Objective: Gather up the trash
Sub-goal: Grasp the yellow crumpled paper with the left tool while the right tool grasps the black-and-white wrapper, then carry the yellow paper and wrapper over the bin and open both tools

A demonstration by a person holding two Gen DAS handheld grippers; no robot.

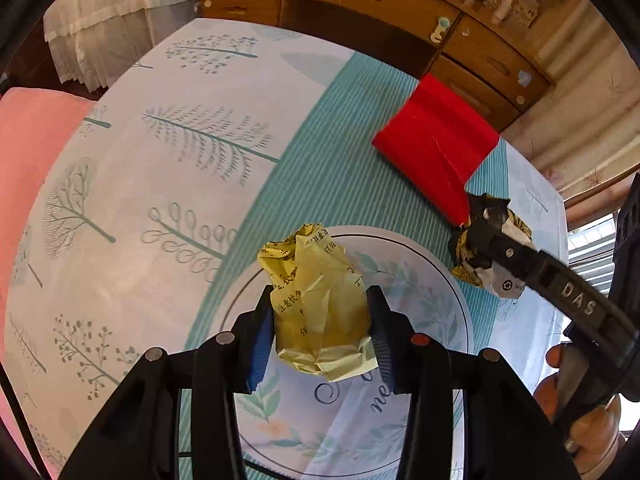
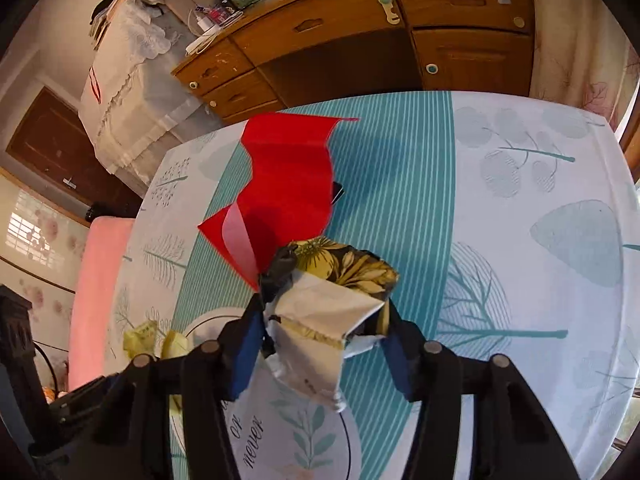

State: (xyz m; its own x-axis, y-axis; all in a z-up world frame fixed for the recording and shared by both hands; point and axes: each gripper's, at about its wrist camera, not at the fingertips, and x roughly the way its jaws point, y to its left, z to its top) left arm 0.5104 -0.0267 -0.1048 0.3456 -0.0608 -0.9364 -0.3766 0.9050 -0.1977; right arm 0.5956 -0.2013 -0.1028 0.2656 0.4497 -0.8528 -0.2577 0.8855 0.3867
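A crumpled yellow paper ball (image 1: pixel 320 300) with printed characters sits between the blue pads of my left gripper (image 1: pixel 320 308), which is shut on it just above the tree-print bed cover (image 1: pixel 160 184). To its right, a crumpled wrapper (image 2: pixel 320 312), white with a black and yellow flower print, is pinched between the fingers of my right gripper (image 2: pixel 324 320). The left wrist view shows that wrapper (image 1: pixel 476 264) lying at the corner of a red folded sheet (image 1: pixel 436 144), with the right gripper's finger (image 1: pixel 520 256) across it. The yellow ball (image 2: pixel 140 336) also shows at lower left in the right wrist view.
The red folded sheet (image 2: pixel 288 184) lies on the teal striped band of the cover, with a small dark object (image 2: pixel 338 192) under its edge. A wooden desk with drawers (image 2: pixel 360 32) stands beyond the bed. A pink cushion (image 1: pixel 28 152) lies at the left. A person's hand (image 1: pixel 560 392) holds the right gripper.
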